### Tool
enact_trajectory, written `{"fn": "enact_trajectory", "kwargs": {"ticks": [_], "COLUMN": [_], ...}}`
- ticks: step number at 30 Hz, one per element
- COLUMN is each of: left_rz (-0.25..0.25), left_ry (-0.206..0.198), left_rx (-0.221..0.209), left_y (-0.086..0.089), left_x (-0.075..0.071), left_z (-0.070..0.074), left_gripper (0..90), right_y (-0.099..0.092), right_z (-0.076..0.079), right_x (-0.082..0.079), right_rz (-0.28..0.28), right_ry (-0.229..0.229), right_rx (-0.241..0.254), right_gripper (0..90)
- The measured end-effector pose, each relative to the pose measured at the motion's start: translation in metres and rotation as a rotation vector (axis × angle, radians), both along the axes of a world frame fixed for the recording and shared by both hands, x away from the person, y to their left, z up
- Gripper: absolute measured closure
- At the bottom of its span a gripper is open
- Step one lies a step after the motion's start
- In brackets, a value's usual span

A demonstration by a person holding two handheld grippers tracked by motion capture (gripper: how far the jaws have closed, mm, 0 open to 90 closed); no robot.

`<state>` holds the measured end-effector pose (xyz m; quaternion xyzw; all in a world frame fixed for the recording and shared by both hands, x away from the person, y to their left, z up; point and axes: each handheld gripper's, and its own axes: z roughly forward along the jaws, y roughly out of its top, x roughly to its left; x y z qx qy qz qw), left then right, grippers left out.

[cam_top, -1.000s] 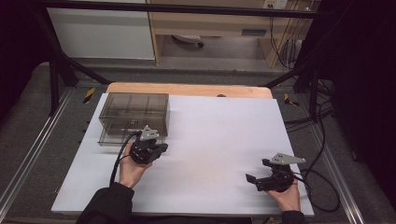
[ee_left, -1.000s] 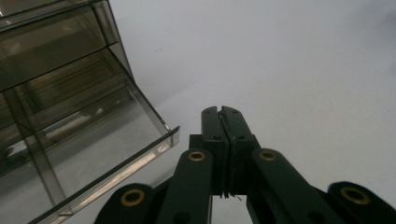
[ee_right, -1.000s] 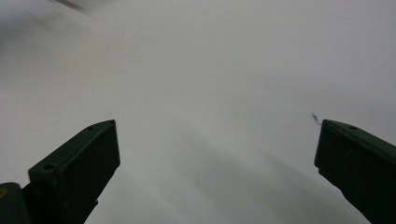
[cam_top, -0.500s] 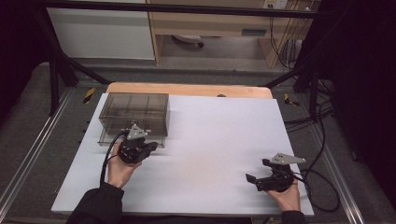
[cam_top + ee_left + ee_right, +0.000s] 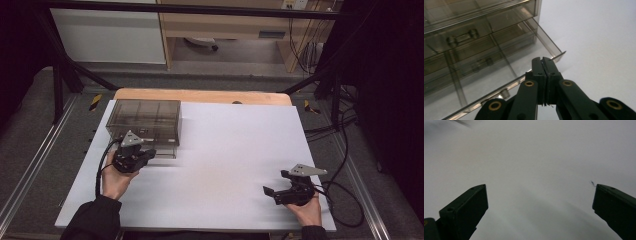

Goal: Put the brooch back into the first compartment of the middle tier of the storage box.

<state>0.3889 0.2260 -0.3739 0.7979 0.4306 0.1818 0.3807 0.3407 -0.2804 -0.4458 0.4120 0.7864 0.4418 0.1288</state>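
A smoky clear drawer box (image 5: 145, 117) stands at the back left of the white table (image 5: 230, 145). Its lowest drawer (image 5: 167, 151) is pulled out a little toward me. My left gripper (image 5: 145, 155) is shut at the drawer's front. In the left gripper view the shut gripper (image 5: 543, 60) rests its tips at the front rim of the open drawer (image 5: 506, 65), which looks empty; I see nothing between the jaws. My right gripper (image 5: 275, 183) hovers low near the table's front right, open wide. The right gripper view shows the gripper (image 5: 539, 192) over bare white surface.
A wooden board edge (image 5: 200, 95) runs along the table's back. Black cables (image 5: 345, 185) trail off the right side past a metal frame rail (image 5: 365, 200). Broad white surface lies between the two hands.
My left gripper has slid leftward along the front of the drawer box. The right gripper has stayed where it was.
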Motion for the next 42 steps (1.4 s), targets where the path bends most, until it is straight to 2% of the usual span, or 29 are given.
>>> {"fn": "enact_trajectory", "kwargs": {"ticks": [17, 42], "left_rz": [0.108, 0.195], "left_ry": [0.01, 0.032], "left_rx": [0.011, 0.017], "left_y": [0.043, 0.07], "left_x": [0.01, 0.031], "left_z": [0.001, -0.008], "left_gripper": [88.9, 88.9], "right_y": [0.0, 0.0], "right_z": [0.0, 0.0], "right_x": [0.0, 0.0], "right_rz": [-0.001, -0.003], "right_ry": [0.006, 0.007], "right_rx": [-0.002, -0.003], "right_gripper": [0.6, 0.6]}}
